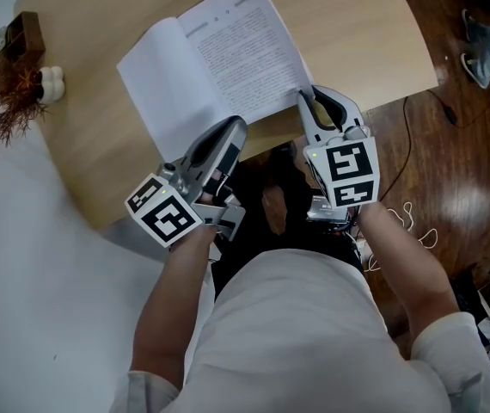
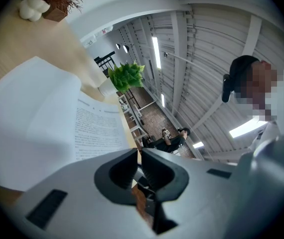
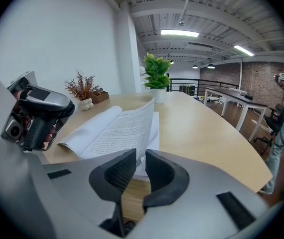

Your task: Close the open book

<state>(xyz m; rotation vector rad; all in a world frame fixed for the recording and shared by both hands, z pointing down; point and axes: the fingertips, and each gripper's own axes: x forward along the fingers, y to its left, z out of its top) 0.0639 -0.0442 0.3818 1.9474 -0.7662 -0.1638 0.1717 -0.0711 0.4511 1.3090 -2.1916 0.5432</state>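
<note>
The right claw [image 3: 139, 156], slightly parted at a lifted page [image 3: 132, 121], should fold it gently left over the book [image 1: 219, 58] while the shut, empty left claw [image 2: 138, 153] steadies it

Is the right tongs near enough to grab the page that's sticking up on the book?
Probably yes. The right tongs sit at the near corner of the open book, jaws slightly apart, and the lifted page stands just in front of them with nothing in between.
</note>
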